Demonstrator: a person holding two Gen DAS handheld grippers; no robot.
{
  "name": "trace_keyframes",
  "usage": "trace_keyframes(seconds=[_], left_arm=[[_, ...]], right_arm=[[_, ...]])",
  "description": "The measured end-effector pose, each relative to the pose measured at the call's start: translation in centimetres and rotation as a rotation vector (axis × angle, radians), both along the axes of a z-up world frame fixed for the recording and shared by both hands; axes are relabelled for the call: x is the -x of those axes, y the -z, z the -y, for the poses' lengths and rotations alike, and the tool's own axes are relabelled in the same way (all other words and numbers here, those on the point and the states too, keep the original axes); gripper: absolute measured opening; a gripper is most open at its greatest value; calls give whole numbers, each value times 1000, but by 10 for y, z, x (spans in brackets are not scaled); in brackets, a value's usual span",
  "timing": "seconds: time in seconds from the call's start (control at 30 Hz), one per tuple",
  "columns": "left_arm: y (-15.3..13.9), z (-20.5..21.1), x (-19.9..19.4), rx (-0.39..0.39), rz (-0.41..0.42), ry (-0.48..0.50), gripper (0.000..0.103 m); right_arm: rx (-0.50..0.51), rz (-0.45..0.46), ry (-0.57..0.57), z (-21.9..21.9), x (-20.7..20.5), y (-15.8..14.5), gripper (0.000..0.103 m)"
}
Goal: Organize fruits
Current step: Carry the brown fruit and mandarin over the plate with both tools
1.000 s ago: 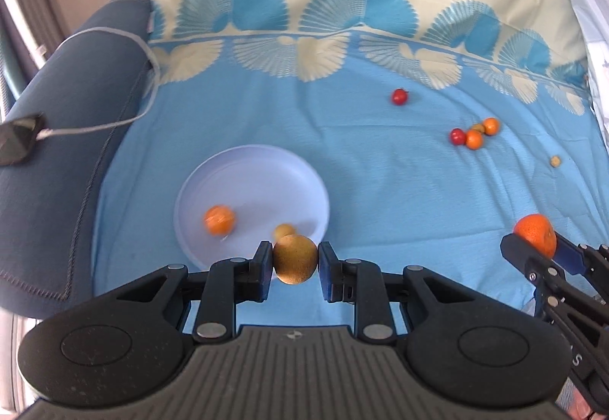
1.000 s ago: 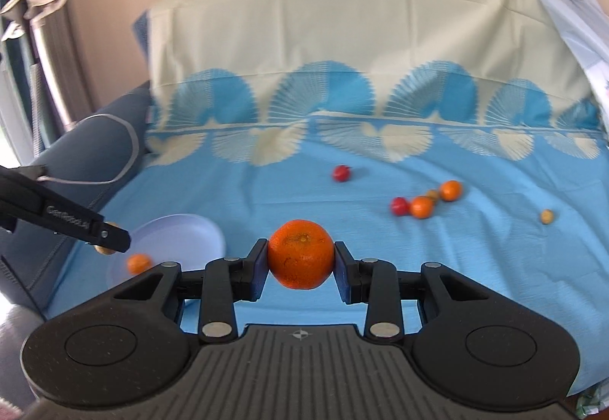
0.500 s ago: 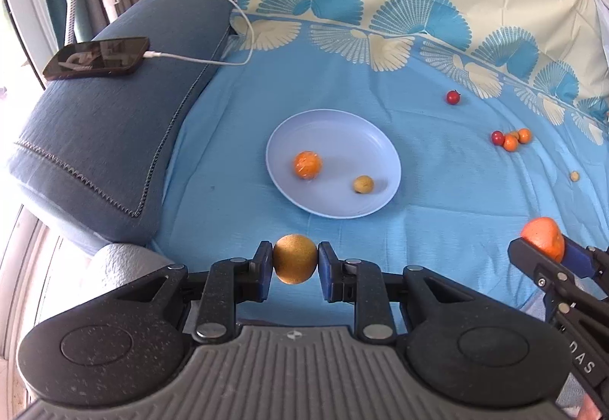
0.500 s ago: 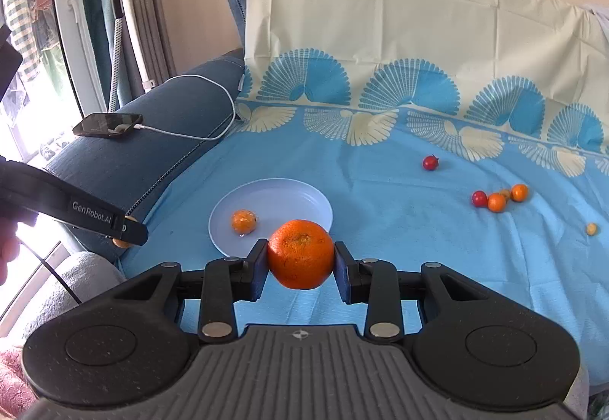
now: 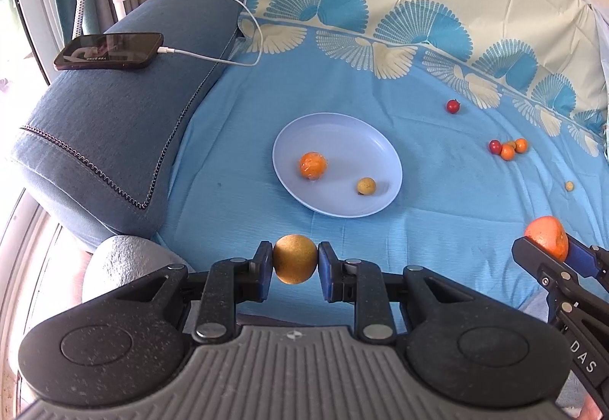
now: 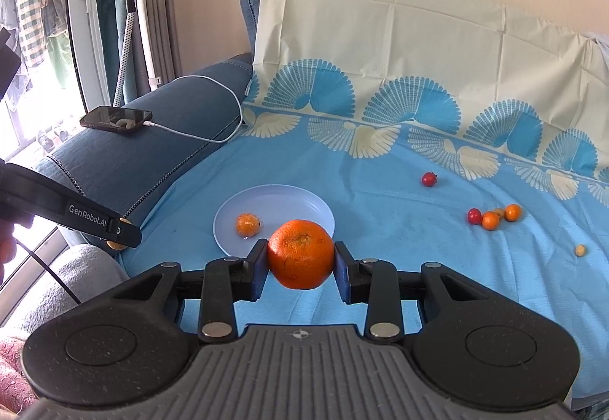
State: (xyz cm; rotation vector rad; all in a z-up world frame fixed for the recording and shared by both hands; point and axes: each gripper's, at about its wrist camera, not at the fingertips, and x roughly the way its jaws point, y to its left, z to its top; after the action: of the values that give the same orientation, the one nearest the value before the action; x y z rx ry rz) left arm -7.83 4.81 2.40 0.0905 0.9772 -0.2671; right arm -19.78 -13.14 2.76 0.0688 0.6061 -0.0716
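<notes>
Both grippers are now drawn back from the plate (image 5: pixel 384 153), seen farther off than a second ago. A brown round fruit (image 5: pixel 295 264) is clamped by the left gripper (image 5: pixel 295 265), a tangerine (image 6: pixel 300 254) by the right gripper (image 6: pixel 300 255). Another tangerine (image 5: pixel 313 165) and a small yellow fruit (image 5: pixel 366 186) lie on the plate mid-sheet (image 5: pixel 437 229).

Both tools are matte black speckled plastic with a ribbed grey top plate between two round discs, silver pivot screws on the linkage bars and blue pads: the left gripper (image 5: pixel 295 265) carries white "GenRobot.AI" lettering on its side, the right gripper (image 6: pixel 300 261) letters ending "DAS".
</notes>
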Motion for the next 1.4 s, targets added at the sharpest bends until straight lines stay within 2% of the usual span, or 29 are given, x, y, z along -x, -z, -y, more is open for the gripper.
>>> trace_keyframes(seconds=[0.83,1.4], left_arm=[[11,11,-15,-27,-30,29,28],[31,29,-57,-61,-72,36,28]], right_arm=[[-21,-34,6,5,-12,8,37],[-51,-114,19,18,-43,31,37]])
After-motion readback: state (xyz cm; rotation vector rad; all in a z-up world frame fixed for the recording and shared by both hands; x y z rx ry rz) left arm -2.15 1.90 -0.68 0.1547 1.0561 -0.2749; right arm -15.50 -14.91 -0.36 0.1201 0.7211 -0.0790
